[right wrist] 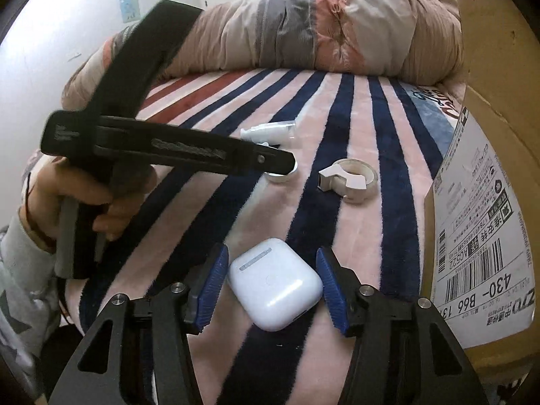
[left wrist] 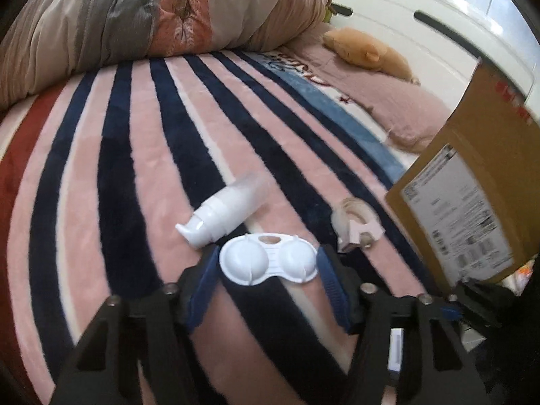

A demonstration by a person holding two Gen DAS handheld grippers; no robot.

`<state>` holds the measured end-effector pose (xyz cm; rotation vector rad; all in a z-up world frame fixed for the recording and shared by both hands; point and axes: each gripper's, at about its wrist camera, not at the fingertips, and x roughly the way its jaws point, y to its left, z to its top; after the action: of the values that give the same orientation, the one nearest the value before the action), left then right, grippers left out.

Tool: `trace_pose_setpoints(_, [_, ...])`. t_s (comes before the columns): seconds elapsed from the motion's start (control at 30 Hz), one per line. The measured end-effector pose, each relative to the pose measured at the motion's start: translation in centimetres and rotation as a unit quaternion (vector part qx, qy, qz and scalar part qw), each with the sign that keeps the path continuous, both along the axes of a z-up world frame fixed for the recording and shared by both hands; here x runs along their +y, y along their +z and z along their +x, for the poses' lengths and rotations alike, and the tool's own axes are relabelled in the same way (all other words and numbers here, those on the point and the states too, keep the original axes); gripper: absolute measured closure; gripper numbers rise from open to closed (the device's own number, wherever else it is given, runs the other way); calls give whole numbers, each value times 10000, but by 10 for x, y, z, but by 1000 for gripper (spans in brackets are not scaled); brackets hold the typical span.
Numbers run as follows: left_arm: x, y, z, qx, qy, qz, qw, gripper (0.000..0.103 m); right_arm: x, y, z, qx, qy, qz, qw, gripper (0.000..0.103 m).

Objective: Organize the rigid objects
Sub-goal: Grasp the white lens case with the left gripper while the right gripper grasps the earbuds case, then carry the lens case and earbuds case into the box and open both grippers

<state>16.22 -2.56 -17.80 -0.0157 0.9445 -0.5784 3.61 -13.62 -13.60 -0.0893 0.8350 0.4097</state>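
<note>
In the left wrist view my left gripper (left wrist: pixel 268 263) has its blue pads on both ends of a white contact lens case (left wrist: pixel 268 264), held just above the striped blanket. A white pump bottle (left wrist: pixel 224 211) lies beyond it, and a tape dispenser (left wrist: pixel 356 224) lies to the right. In the right wrist view my right gripper (right wrist: pixel 271 280) is open around a white earbuds case (right wrist: pixel 275 283) lying on the blanket, with small gaps on both sides. The tape dispenser (right wrist: pixel 349 177) and pump bottle (right wrist: pixel 270 131) lie farther off. The left gripper's body (right wrist: pixel 168 148) crosses that view and hides most of the lens case.
A cardboard box with shipping label stands at the right (left wrist: pixel 472 199), (right wrist: pixel 489 202). A rolled duvet (left wrist: pixel 152 17) lies along the far side of the bed. An orange plush toy (left wrist: pixel 368 50) rests on a pink pillow (left wrist: pixel 398 104).
</note>
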Motion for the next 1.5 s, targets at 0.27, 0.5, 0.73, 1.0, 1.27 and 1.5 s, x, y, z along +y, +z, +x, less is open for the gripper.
trace_pose_setpoints(0.27, [9, 5, -12, -88, 3, 67, 9999, 48, 2, -2, -3, 98, 40, -92, 9999, 51])
trace_pose_setpoints(0.5, [26, 15, -39, -91, 66, 261, 9996, 48, 11, 1, -12, -46, 129, -382, 9992, 52])
trace_pose_setpoints(0.73, [32, 0, -48, -20, 188, 269, 9995, 46, 15, -2, -12, 16, 184, -403, 9990, 51])
trace_pose_setpoints(1.0, [26, 11, -59, -219, 226, 601, 9977, 49, 18, 4, -16, -44, 189, -537, 9984, 52])
trace_pose_setpoints(1.27, [53, 106, -106, -974, 556, 394, 9929, 49, 24, 69, -46, -637, 661, 63, 9958, 52])
trace_pose_setpoints(1.5, [19, 197, -145, -1611, 138, -41, 9868, 49, -15, 138, -73, -1357, 604, 526, 9875, 52])
